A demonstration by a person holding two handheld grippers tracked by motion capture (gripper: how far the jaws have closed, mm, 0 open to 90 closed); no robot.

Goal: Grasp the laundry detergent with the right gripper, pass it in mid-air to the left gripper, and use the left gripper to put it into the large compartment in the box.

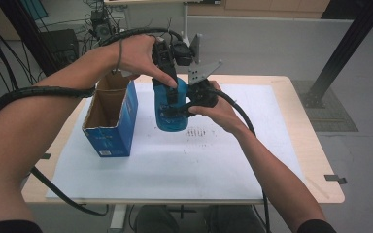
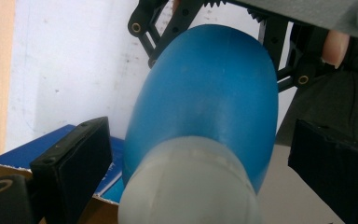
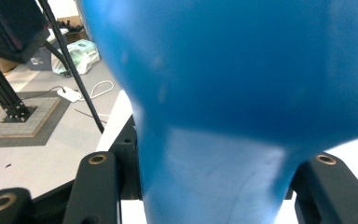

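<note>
Leftmost, high view: blue box (image 1: 110, 116) upright on white sheet (image 1: 175, 165) over table (image 1: 315, 160), top flaps open, cardboard inside bare as far as visible. Just right of box: blue bottle (image 1: 171, 116), held above the sheet between both grippers, apparently clear of the surface; contact with sheet hard to tell. Left hand (image 1: 138, 56) over the top, holding left gripper (image 1: 167, 82) pointed down at bottle's upper end. Right hand (image 1: 218, 109) coming in from the right with right gripper (image 1: 194, 104) against bottle's side; grey plate standing up above it. Cables trailing from both grippers back along forearms. Left gripper view: bottle (image 2: 205, 107) end-on, pale cap end nearest camera, blue body running away; left gripper (image 2: 200, 163) jaws wide apart, one each side of cap end, visible gaps to both pads, nothing gripped. Box corner (image 2: 65, 140) low left behind one jaw. Right gripper (image 2: 214, 42) farther off, black linkages straddling bottle's far end, jaws seemingly closed on it. Right gripper view: bottle (image 3: 242, 93) very close, blurred, narrowing toward bottom; right gripper (image 3: 214, 186) jaws pressed tight on either side of that narrow part, gripping bottle. Grey floor, black frame post and loose cables at left beyond table edge.
</note>
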